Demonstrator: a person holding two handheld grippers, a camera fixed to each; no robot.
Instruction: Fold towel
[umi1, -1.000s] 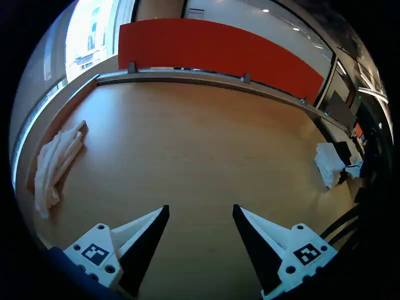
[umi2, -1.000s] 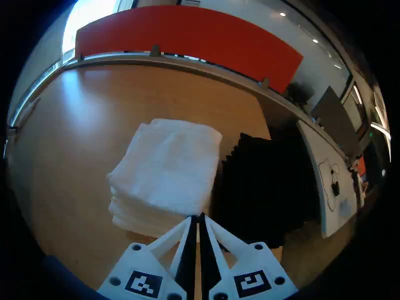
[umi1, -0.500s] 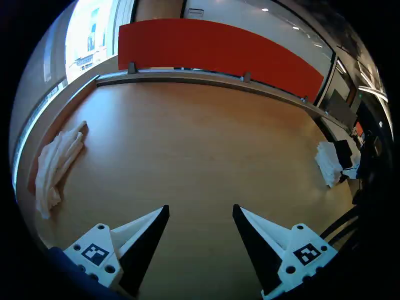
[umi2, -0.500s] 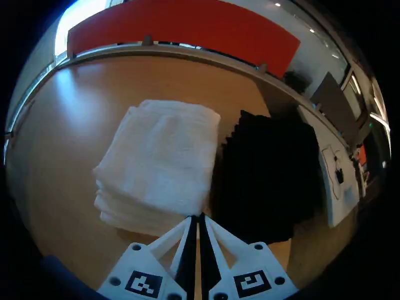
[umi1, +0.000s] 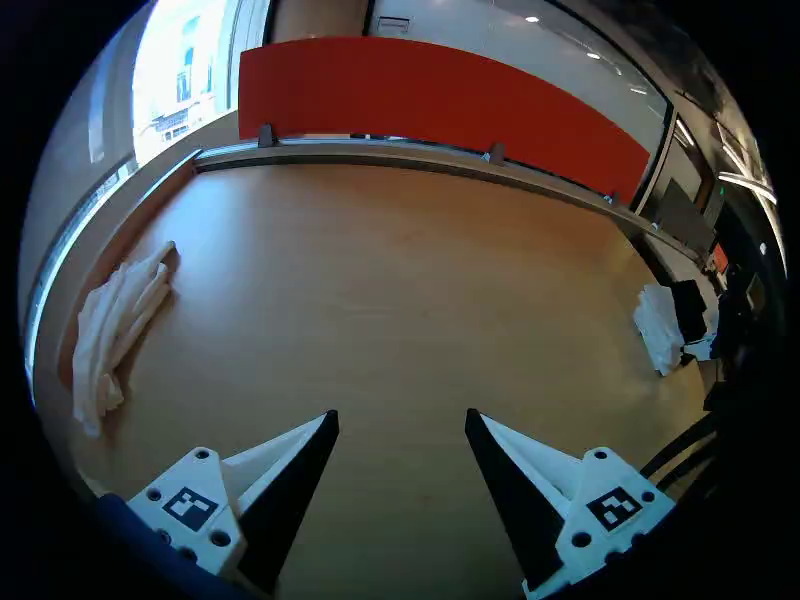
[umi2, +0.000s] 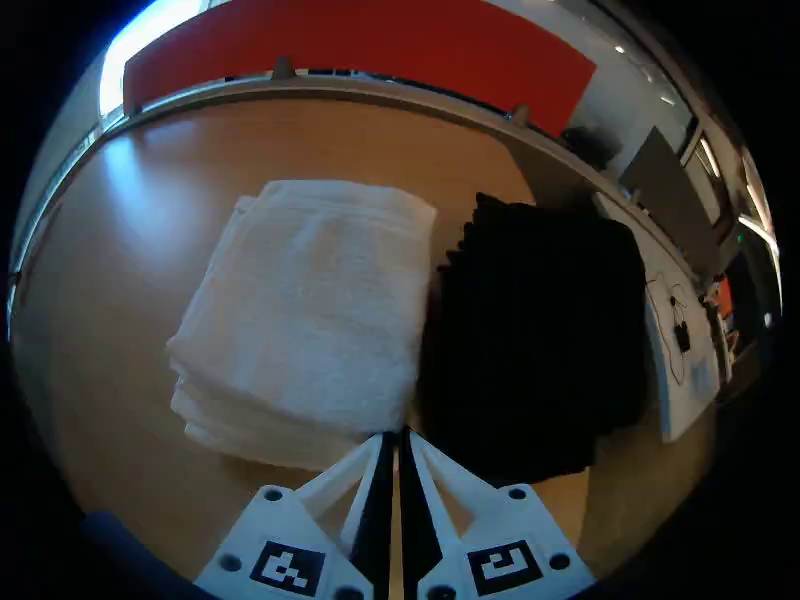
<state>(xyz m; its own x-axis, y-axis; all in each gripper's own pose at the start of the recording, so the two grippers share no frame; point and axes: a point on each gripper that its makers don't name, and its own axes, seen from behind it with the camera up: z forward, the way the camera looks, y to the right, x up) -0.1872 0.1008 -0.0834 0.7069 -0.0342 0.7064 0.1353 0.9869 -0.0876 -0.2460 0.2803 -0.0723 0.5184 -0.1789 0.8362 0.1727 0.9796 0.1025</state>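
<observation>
— Your left gripper (umi1: 401, 415) hangs over bare wood of the table (umi1: 400, 260), fingers spread wide with nothing between them. Your right gripper (umi2: 392, 437) has its fingers pressed together on nothing, tips just at the near edge where the white stack (umi2: 305, 320) meets the black stack (umi2: 540, 330).

— So where's the towel I'm meant to fold?

— Look in the left gripper view. You'll see the crumpled towel (umi1: 115, 330) lying in a long bunched heap near the table's left edge, well apart from your left gripper. The two stacks look finished to me, folded square and touching side by side.

— How will it behave?

— I judge it light and limp, with no stiffness at all. It will sag from wherever you pinch it, and the cloth should grip rather than slip. Nothing about it is fragile. The catch is that if you pinch into the middle of the heap, you will likely take several layers at once and drag up a knot.

— Where do I take hold, then?

— Go for a free end. The far tip tapers to what looks like a corner or hem, while the near end is a rounder lump. You could take the tip with the left gripper, then open the right, find the neighbouring corner and draw the cloth flat on the open wood in front of you. I can't tell from here which fold is the true edge, so check before you close.
</observation>
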